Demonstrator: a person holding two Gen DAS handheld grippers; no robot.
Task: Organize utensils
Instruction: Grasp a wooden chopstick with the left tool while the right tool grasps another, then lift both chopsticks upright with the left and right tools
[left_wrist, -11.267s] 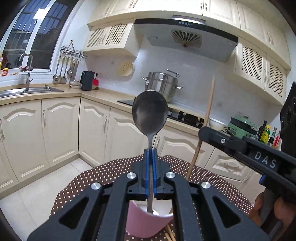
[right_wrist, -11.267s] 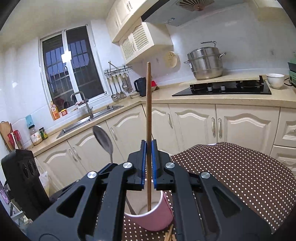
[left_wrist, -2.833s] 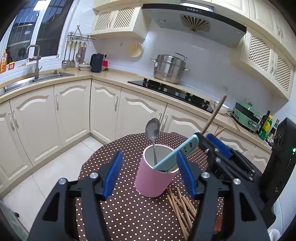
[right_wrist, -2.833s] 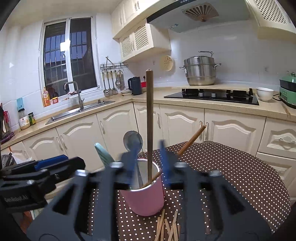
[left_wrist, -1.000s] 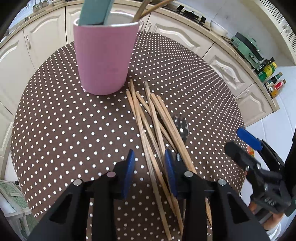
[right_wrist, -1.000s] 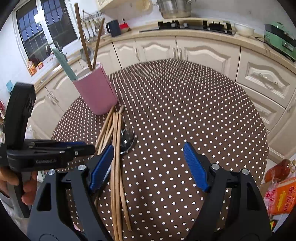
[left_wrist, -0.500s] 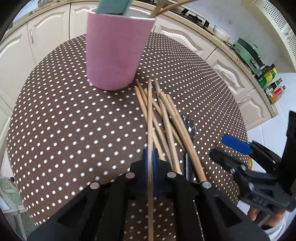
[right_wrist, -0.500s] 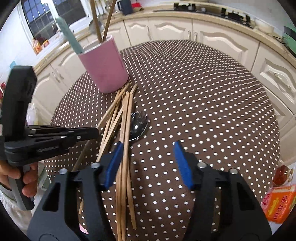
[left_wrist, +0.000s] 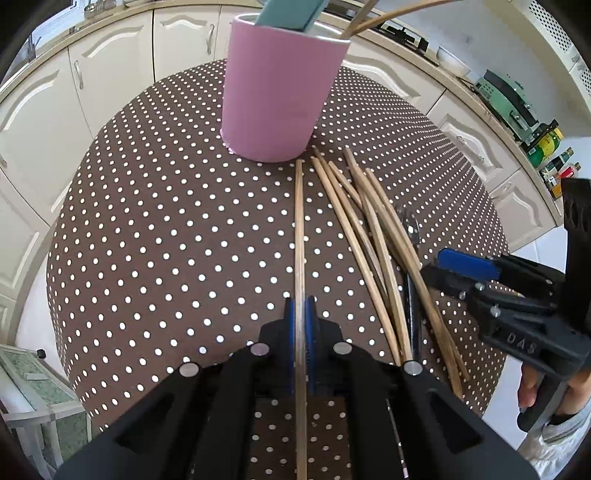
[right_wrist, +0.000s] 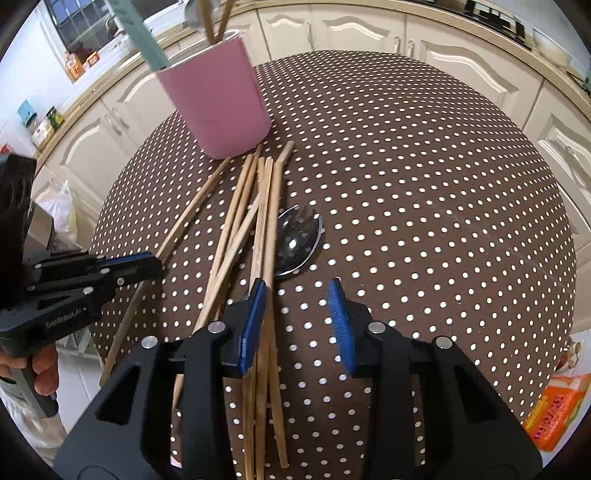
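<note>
Above the dotted table (left_wrist: 155, 236), left tongs (left_wrist: 300, 314) clamped on one chopstick (left_wrist: 299, 229), right tongs (right_wrist: 297, 317) closing, steeply down-tilted.

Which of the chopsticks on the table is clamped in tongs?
The lone chopstick left of the pile, pinched in the shut left tongs; the others lie loose.

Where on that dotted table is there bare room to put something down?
Bare dotted cloth runs from the spoon to the table's far right edge, and left of the single chopstick below the pink cup. It is crowded in the middle, where the chopstick pile fans from the cup towards both grippers.
</note>
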